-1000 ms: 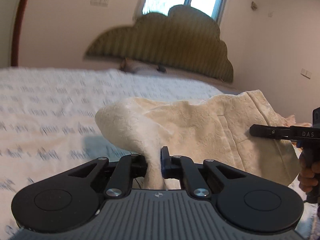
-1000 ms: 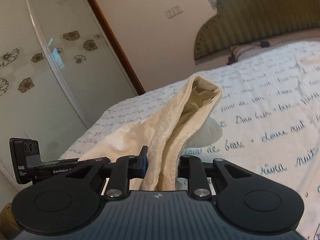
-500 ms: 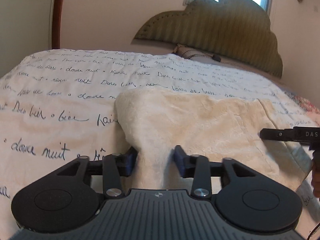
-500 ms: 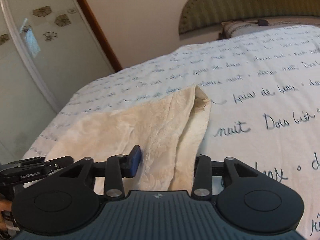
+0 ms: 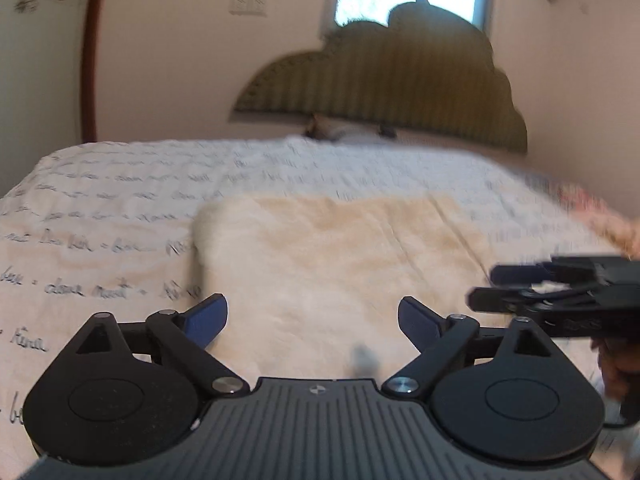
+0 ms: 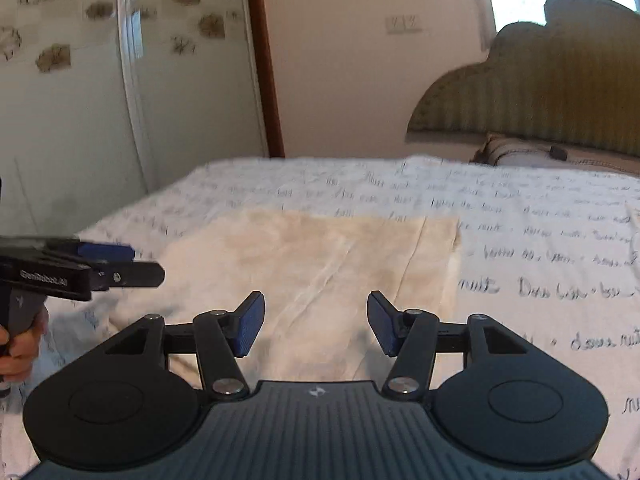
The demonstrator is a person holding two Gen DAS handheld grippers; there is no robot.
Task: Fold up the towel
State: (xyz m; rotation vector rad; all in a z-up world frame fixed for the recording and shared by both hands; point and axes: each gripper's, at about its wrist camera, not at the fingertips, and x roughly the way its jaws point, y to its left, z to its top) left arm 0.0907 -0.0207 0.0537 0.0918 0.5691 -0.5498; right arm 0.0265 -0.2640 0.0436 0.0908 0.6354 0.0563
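Observation:
A cream towel lies flat and folded on the bedspread, also seen in the right wrist view as the towel. My left gripper hovers over the towel's near edge, wide open with nothing between its blue pads. My right gripper is likewise open above the near part of the towel. From the side, each gripper shows in the other's view: the right gripper at the right edge, the left gripper at the left edge, each held by a hand.
The bed carries a white spread with dark handwriting print. A scalloped olive headboard and a pillow stand at the far end. A glass wardrobe door rises to the left. A pink cloth lies at the right.
Both grippers opened and let go of the towel, which now lies flat on the bed. Both have drawn back and risen slightly from it.

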